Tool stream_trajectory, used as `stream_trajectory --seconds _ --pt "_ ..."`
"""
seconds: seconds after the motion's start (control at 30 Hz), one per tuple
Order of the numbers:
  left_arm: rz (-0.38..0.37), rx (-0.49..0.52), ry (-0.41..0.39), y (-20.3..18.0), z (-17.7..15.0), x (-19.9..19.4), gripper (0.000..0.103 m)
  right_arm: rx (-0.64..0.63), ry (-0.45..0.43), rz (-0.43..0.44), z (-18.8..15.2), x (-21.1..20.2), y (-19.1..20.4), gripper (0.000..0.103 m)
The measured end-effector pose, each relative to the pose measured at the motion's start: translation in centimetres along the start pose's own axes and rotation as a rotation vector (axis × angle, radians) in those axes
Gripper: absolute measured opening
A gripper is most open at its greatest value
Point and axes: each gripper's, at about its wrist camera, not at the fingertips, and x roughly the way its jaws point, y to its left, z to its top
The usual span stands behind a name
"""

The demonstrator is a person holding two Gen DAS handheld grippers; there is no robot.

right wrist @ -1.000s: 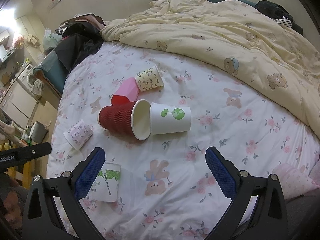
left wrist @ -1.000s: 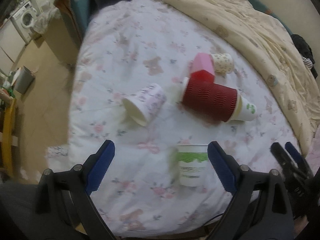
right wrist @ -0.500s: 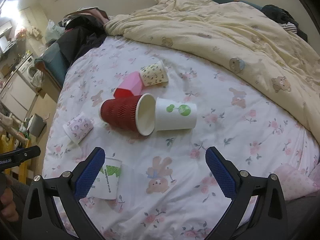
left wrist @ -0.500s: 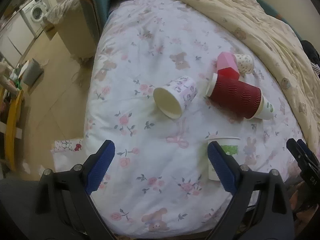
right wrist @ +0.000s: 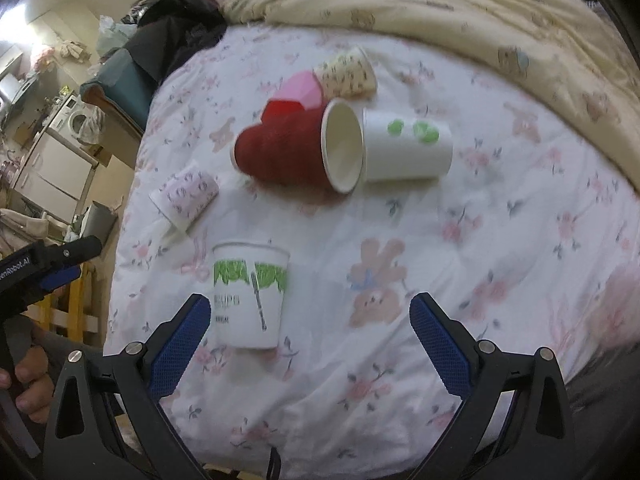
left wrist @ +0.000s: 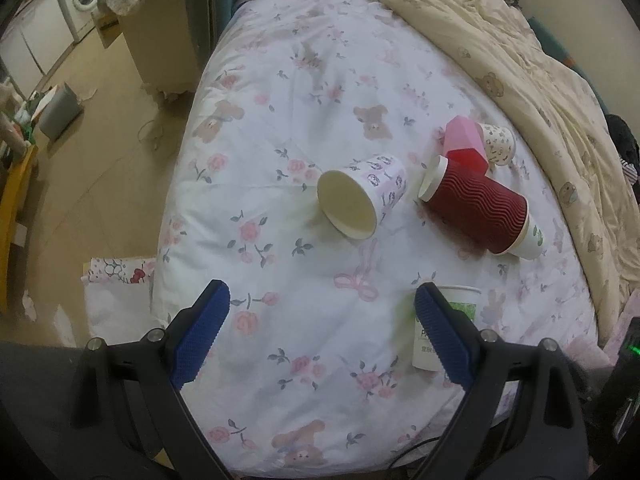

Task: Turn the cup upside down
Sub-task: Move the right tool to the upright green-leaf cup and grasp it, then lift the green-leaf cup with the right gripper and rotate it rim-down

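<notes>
A white cup with a green band [right wrist: 250,294] stands upright on the bed, just ahead of my right gripper's left finger; it also shows behind the left gripper's right finger [left wrist: 452,320]. A pink-patterned cup [left wrist: 362,196] lies on its side, mouth toward the left gripper; it shows in the right wrist view too [right wrist: 186,198]. My left gripper [left wrist: 322,326] is open and empty over the sheet. My right gripper [right wrist: 310,342] is open and empty.
A red ribbed cup [right wrist: 292,152], a white cup with green dots [right wrist: 406,150], a pink-and-red cup [right wrist: 298,94] and a spotted cup [right wrist: 348,74] lie in a cluster farther back. A cream duvet [right wrist: 460,8] covers the far side. The bed edge and floor [left wrist: 100,140] are at left.
The left gripper has swung left, so the cups slid right in its view. The right gripper has moved forward and down toward the green-band cup, which looks much larger.
</notes>
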Motion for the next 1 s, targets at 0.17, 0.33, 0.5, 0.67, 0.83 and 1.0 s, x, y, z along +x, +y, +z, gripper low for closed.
stream_trajectory --seconds 0.17,0.33,0.5,0.67,0.83,1.0 --pt "-0.005 -0.015 0.006 0.2 0.0 0.0 0.092 0.022 0.1 0.04 -1.1 2.1 0.3 0.089" --pt "-0.002 -0.017 0.022 0.4 -0.2 0.3 0.092 0.0 0.166 0.077 -0.7 4.5 2.8 0.088" --pt "-0.007 -0.005 0.025 0.3 -0.3 0.2 0.092 -0.065 0.211 0.034 0.0 7.4 5.0 0.084" --pt "-0.015 -0.011 0.034 0.1 -0.4 0.3 0.092 -0.089 0.223 -0.026 0.5 9.6 5.5 0.083" --pt "-0.005 -0.007 0.034 0.2 -0.3 0.5 0.092 -0.116 0.251 -0.067 0.2 10.5 5.6 0.068" --pt "-0.006 0.0 0.04 0.0 -0.2 0.9 0.092 -0.14 0.253 -0.038 0.3 10.0 5.4 0.059"
